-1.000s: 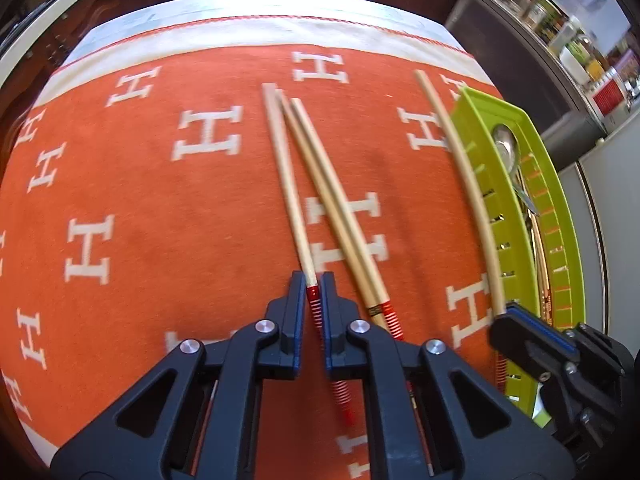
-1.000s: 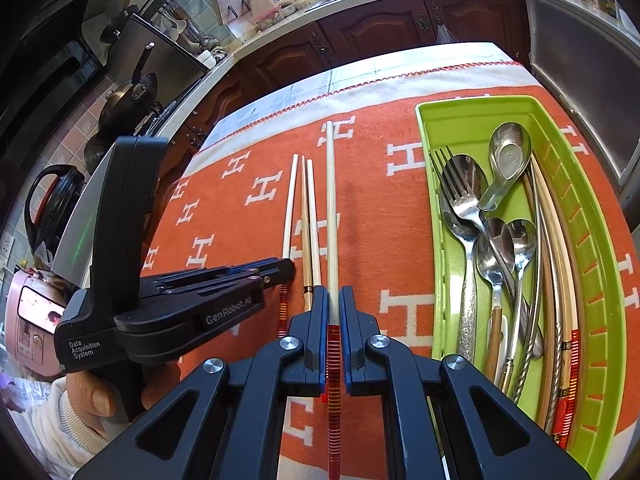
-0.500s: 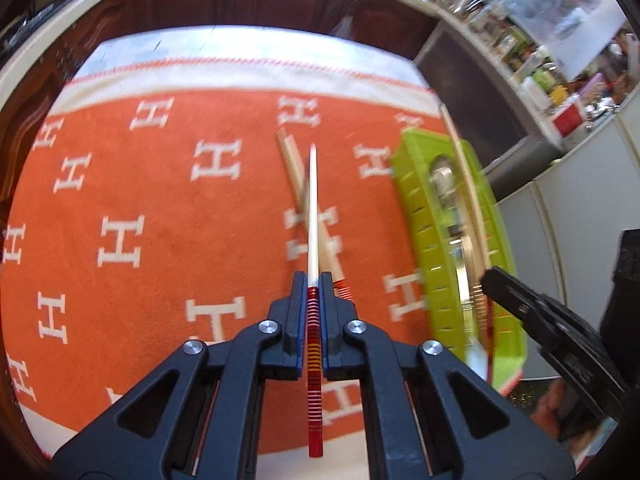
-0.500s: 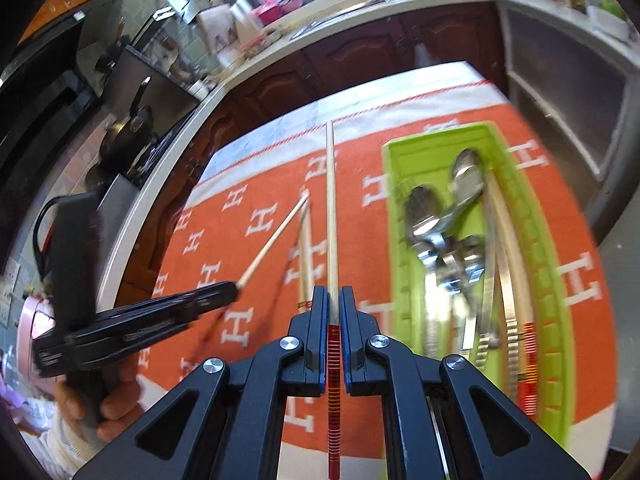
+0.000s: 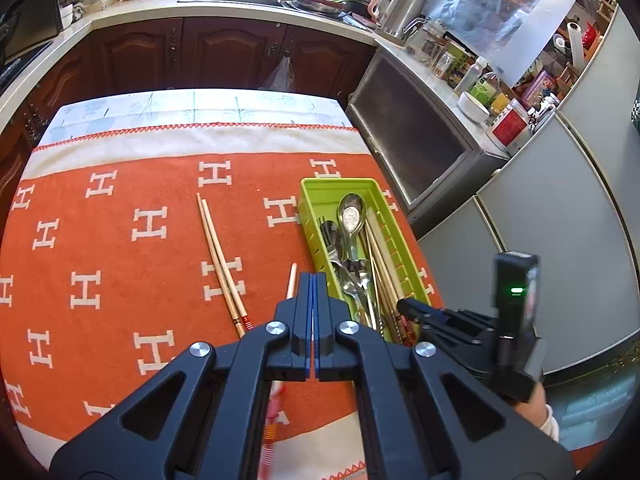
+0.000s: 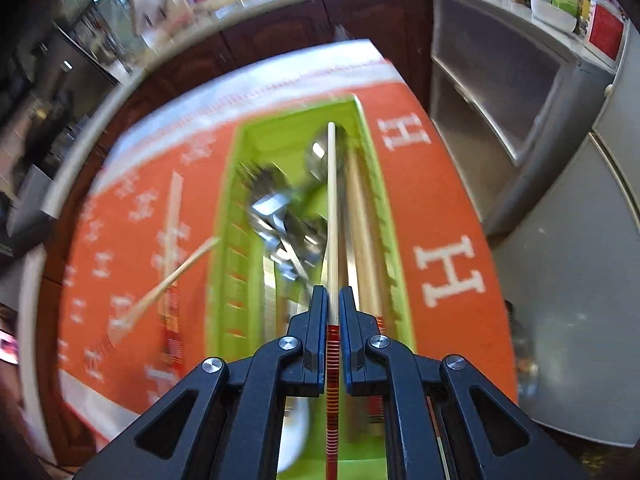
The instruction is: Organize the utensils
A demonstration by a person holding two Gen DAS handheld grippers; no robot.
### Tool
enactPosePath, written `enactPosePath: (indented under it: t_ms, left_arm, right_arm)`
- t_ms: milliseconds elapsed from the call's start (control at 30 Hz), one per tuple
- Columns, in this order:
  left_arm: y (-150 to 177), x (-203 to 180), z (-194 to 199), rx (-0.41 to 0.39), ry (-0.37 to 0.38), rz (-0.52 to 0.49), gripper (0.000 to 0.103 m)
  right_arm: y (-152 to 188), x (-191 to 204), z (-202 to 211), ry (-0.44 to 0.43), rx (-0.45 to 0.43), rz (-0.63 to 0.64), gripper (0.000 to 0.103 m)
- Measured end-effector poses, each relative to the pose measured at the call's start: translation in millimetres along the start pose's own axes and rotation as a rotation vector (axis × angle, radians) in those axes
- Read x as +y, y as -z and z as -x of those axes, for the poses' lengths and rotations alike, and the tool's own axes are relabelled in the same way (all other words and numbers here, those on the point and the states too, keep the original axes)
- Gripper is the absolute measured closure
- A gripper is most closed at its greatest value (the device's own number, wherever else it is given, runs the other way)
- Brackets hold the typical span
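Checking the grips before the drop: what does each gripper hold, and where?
Each holds one chopstick: right gripper near its red-banded end; left gripper likewise.

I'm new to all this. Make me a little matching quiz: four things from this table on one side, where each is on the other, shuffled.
1. left tongs
2. right tongs
3. large spoon
4. loose chopstick pair

A. lying in the green tray
B. gripping a chopstick over the tray
C. lying on the orange cloth
D. gripping another chopstick over the cloth, beside the tray

Pairs: 1-D, 2-B, 3-A, 4-C.
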State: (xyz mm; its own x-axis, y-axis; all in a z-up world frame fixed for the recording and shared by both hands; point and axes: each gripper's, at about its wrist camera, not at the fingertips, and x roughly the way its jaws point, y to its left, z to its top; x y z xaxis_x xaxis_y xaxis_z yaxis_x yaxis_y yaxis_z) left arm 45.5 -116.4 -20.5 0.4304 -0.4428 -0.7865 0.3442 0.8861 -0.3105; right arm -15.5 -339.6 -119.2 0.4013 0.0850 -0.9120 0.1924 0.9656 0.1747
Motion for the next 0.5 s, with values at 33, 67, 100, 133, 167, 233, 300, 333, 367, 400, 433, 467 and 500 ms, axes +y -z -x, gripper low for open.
enactPosePath:
  t_ms: [33, 67, 100, 133, 167, 233, 300, 333, 367, 400, 433, 467, 500]
  left_arm:
    - [0, -1, 0, 0.0, -0.002, -0.004, 0.103]
    - [1, -2, 0, 0.004, -0.004, -0.006, 0.103]
    - [1, 0, -1, 0.007, -0.006, -0.002, 0.103]
    - [2, 2, -2, 0.009, -0.01, 0.0, 0.103]
    - [3, 5, -4, 0.015, -0.016, 0.0, 0.103]
    - [5, 13, -11, 0.035, -0.029, 0.008, 0.103]
    - [10, 21, -19, 0.055, -0.043, 0.008, 0.103]
    - [12, 25, -23, 0.064, -0.058, 0.009, 0.103]
    - [15, 28, -27, 0.071, -0.071, 0.002, 0.103]
    - [18, 32, -30, 0.074, -0.089, -0.007, 0.103]
    - [21, 35, -33, 0.077, -0.11, -0.016, 0.103]
    - [25, 38, -37, 0.087, -0.135, -0.033, 0.103]
    - [28, 42, -39, 0.095, -0.145, -0.041, 0.103]
  right_arm:
    - [1, -2, -5, 0.005, 0.011, -0.008, 0.096]
    - [2, -7, -10, -0.003, 0.024, -0.028, 0.093]
    - [3, -11, -10, -0.028, 0.025, -0.048, 0.091]
    - [5, -13, -8, -0.055, 0.015, -0.058, 0.088]
    - [5, -13, -4, -0.076, -0.002, -0.061, 0.084]
    - [6, -12, 5, -0.108, -0.039, -0.057, 0.084]
    - [6, -9, 14, -0.151, -0.061, -0.058, 0.084]
    - [6, -8, 18, -0.176, -0.066, -0.059, 0.084]
    - [4, 0, 23, -0.201, -0.07, -0.056, 0.084]
    - [5, 3, 26, -0.215, -0.074, -0.053, 0.084]
    - [7, 8, 31, -0.243, -0.083, -0.044, 0.084]
    - [8, 15, 35, -0.263, -0.089, -0.035, 0.084]
    - [10, 21, 39, -0.285, -0.091, -0.028, 0.084]
